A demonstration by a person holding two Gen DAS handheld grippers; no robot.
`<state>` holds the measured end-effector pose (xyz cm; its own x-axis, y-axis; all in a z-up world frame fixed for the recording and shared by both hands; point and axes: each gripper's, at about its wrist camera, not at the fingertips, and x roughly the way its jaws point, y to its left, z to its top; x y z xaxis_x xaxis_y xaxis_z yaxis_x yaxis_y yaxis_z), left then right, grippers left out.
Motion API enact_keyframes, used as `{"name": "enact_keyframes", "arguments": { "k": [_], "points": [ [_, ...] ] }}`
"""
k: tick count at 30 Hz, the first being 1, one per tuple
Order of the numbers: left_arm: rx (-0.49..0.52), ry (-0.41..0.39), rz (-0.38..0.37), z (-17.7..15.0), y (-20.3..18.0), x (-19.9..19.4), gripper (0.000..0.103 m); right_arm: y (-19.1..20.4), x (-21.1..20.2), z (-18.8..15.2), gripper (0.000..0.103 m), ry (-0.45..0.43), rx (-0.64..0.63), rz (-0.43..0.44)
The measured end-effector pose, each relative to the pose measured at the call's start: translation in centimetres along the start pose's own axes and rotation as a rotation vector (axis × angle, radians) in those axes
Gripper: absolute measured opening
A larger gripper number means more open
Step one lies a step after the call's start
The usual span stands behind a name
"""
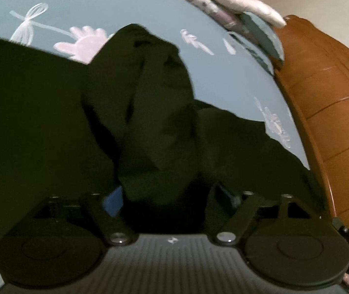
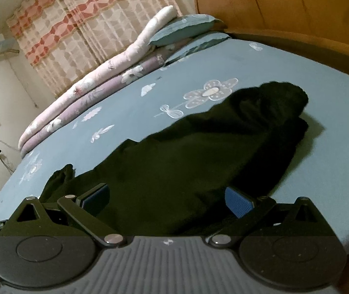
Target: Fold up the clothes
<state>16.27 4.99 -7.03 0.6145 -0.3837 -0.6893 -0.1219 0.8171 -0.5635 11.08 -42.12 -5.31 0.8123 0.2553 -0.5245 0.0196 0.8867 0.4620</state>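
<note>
Dark garment [image 2: 199,152] spread across blue flower-print bedsheet [image 2: 223,56], bunched at far end toward wooden headboard [image 2: 284,5]. Right gripper [image 2: 167,198] low over near edge of cloth, jaws wide apart, blue pads [image 2: 239,202] either side of fabric, nothing pinched. Left gripper [image 1: 164,196] buried in a raised fold of same garment [image 1: 150,122]; cloth heaped between fingers, hiding pads except a sliver of blue, so jaw state impossible to tell. Folded pink and lilac quilts [image 2: 88,93] and blue pillow [image 2: 181,29] along far side of bed, patterned curtain [image 2: 88,24] behind.
</note>
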Motion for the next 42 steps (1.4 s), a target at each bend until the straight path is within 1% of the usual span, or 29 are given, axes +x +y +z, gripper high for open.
{"name": "enact_keyframes", "arguments": {
  "k": [1,4,7,11,14,15,18,19,20,22,24,25,26,28,29,30,32,33,35,40,42],
  "points": [
    [0.018,-0.005,0.012,0.0,-0.3,0.0,0.033,-0.2,0.0,-0.1,0.102,0.002,0.002,-0.005],
    [0.068,-0.031,0.023,0.1,-1.0,-0.4,0.019,-0.7,-0.1,-0.4,0.102,0.007,0.012,-0.016],
    [0.084,-0.084,0.019,0.9,-1.5,-1.9,0.018,-1.2,-0.2,-0.5,0.102,0.005,0.026,-0.023],
    [0.105,-0.155,0.013,2.0,-2.2,-4.0,0.016,-1.7,-0.2,-0.3,0.102,-0.006,0.060,-0.007],
    [0.113,-0.191,0.010,2.6,-2.4,-5.0,0.015,-2.0,0.0,-0.2,0.102,-0.009,0.072,0.000],
    [0.108,-0.185,0.010,2.7,-2.3,-4.9,0.015,-2.0,0.1,-0.3,0.102,-0.006,0.077,0.000],
    [0.083,-0.179,0.042,2.8,-1.8,-4.4,0.015,-2.7,0.5,-0.3,0.101,-0.017,0.104,0.003],
    [0.071,-0.180,0.050,2.8,-1.5,-4.3,0.015,-3.0,0.6,-0.3,0.098,-0.025,0.117,0.003],
    [0.063,-0.176,0.051,2.8,-1.3,-4.1,0.015,-3.4,0.8,-0.2,0.091,-0.028,0.135,0.001],
    [0.056,-0.165,0.051,2.8,-1.0,-3.8,0.015,-4.2,1.3,0.1,0.084,-0.035,0.160,-0.007],
    [0.058,-0.150,0.048,2.6,-0.9,-3.6,0.015,-5.0,2.1,0.4,0.083,-0.034,0.177,-0.037],
    [0.055,-0.148,0.049,2.5,-0.8,-3.5,0.015,-5.4,2.6,0.5,0.080,-0.030,0.184,-0.059],
    [0.052,-0.147,0.050,2.4,-0.8,-3.4,0.015,-5.8,3.0,0.4,0.073,-0.032,0.200,-0.052],
    [0.053,-0.143,0.051,2.3,-0.6,-3.3,0.015,-6.3,3.6,0.4,0.067,-0.031,0.224,-0.038],
    [0.053,-0.141,0.052,2.3,-0.6,-3.3,0.015,-6.4,3.8,0.4,0.059,-0.028,0.217,-0.049],
    [0.053,-0.139,0.052,2.3,-0.5,-3.2,0.015,-6.4,4.1,0.4,0.054,-0.024,0.210,-0.061],
    [0.058,-0.141,0.053,2.4,-0.5,-3.3,0.015,-6.5,4.6,0.4,0.033,-0.017,0.196,-0.085],
    [0.065,-0.144,0.050,2.6,-0.7,-3.4,0.015,-6.6,4.4,0.5,0.029,-0.022,0.203,-0.077],
    [0.078,-0.152,0.042,2.9,-1.0,-3.7,0.015,-6.5,4.0,0.7,0.017,-0.031,0.205,-0.065],
    [0.102,-0.173,0.016,3.4,-1.7,-5.0,0.015,-5.7,2.9,1.4,0.016,-0.046,0.181,-0.050],
    [0.098,-0.160,0.010,3.1,-1.4,-4.9,0.015,-5.4,2.4,1.7,0.016,-0.053,0.172,-0.044]
  ]
}}
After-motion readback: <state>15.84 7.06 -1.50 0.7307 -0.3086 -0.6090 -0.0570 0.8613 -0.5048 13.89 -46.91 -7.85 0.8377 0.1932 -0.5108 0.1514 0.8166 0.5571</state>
